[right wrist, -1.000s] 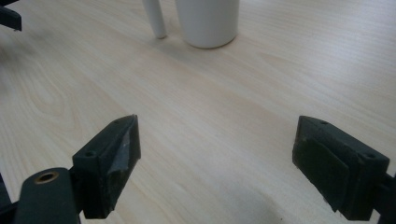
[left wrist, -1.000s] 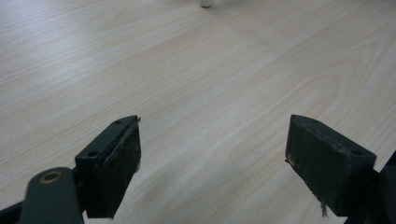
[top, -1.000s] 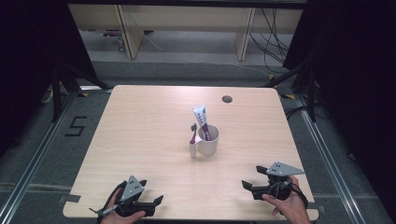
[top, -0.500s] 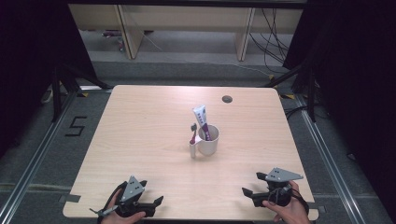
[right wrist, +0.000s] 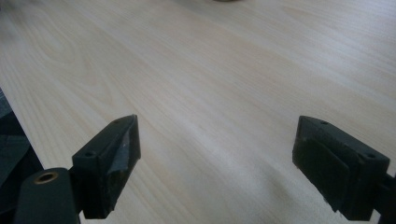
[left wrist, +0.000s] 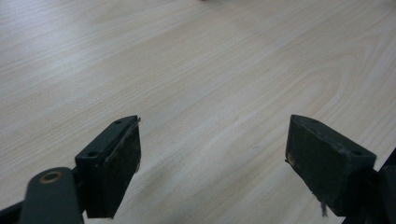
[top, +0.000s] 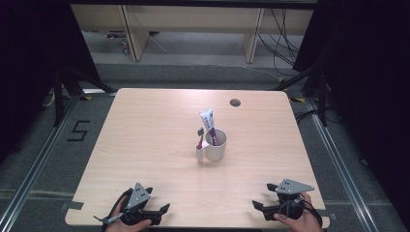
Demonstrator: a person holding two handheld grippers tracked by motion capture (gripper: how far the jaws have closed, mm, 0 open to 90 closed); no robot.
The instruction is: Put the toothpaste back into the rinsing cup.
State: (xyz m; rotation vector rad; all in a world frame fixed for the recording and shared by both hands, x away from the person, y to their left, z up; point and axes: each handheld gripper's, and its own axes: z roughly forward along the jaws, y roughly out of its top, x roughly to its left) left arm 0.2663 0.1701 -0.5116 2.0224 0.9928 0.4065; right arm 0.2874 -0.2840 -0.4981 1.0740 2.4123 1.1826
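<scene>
From up high, a white mug [top: 215, 145] holding a toothpaste tube [top: 209, 124] and toothbrush [top: 199, 137] is sitting mid-worktop [top: 145, 125]. Both tool views are just showing bare wood: left tool [left wrist: 212, 161] and right tool [right wrist: 215, 161] are sitting spread wide, gripping nothing, at the near edge.

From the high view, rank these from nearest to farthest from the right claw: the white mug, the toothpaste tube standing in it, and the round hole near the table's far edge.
Measured from the right claw at the near right corner:
1. White mug, table centre, ahead and to the left.
2. Toothpaste tube, standing in the mug, its top leaning farther back.
3. Round hole, by the far edge, right of centre.
</scene>
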